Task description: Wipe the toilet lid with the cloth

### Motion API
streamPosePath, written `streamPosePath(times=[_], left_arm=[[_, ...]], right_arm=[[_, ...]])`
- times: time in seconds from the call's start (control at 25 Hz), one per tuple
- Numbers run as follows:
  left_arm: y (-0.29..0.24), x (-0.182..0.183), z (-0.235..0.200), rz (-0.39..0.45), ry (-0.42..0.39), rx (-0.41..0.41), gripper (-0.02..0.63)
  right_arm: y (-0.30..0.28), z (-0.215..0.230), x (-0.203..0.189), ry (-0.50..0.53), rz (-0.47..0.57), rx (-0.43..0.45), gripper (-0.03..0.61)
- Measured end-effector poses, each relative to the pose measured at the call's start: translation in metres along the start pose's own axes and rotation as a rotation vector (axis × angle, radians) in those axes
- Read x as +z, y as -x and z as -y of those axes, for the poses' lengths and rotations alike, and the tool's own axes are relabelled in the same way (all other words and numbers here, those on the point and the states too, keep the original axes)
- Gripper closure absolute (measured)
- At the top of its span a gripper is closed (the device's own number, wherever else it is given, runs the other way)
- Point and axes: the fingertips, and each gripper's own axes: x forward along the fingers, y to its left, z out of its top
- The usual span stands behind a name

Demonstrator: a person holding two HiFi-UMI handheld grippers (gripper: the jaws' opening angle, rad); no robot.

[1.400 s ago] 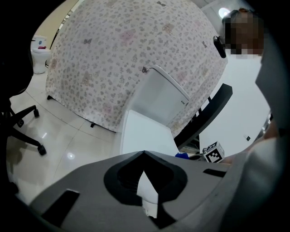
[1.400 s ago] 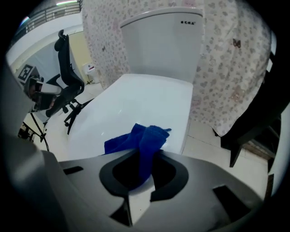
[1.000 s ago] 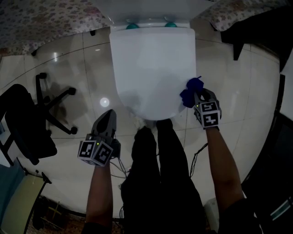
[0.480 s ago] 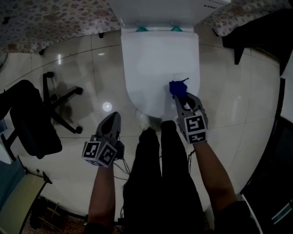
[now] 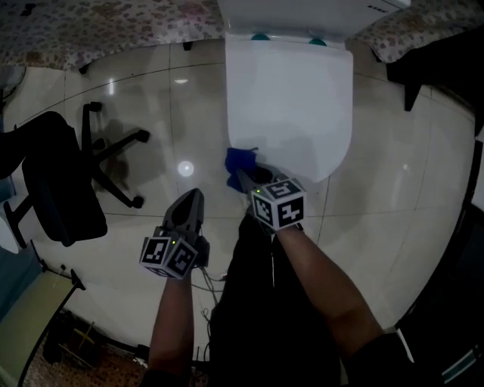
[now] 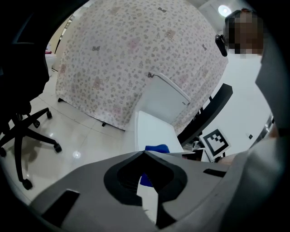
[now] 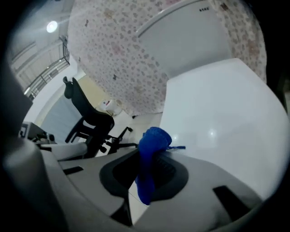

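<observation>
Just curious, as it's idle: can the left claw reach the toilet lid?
Probably yes: only bare floor lies between left claw and lid; right claw and cloth crowd its near edge.

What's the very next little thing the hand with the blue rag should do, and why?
Probably push the right gripper forward, dragging the cloth across the toilet lid toward the tank. Its jaws are clamped on the cloth at the lid's near left edge, and most of the white lid lies beyond it. The left gripper hangs shut and empty over the floor.
</observation>
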Motion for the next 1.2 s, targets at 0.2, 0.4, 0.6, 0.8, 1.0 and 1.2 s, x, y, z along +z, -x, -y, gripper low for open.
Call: streamPosePath(times=[0.2, 0.4, 0.6, 0.8, 1.0, 1.2], left_arm=[[-0.007, -0.033, 0.008, -0.03, 0.017, -0.015, 0.621], [-0.01, -0.042, 0.03, -0.045, 0.044, -0.039, 0.621], [-0.01, -0.031, 0.037, -0.034, -0.003, -0.043, 0.621], [-0.005, -0.029, 0.037, -0.031, -0.012, -0.021, 0.621], [-0.001, -0.035, 0.039, -0.034, -0.015, 0.001, 0.621], [0.002, -0.031, 0.053, -0.01, -0.02, -0.017, 0.621]], right_arm=[[-0.005, 0.055, -0.049, 0.142, -0.163, -0.136, 0.525], [0.024, 0.084, -0.064, 0.171, -0.162, -0.166, 0.523], [0.053, 0.117, -0.065, 0.324, -0.193, -0.231, 0.523], [0.092, 0.163, -0.068, 0.329, -0.184, -0.31, 0.523], [0.134, 0.207, -0.071, 0.306, -0.183, -0.395, 0.523], [0.18, 0.251, -0.059, 0.263, -0.126, -0.565, 0.526]])
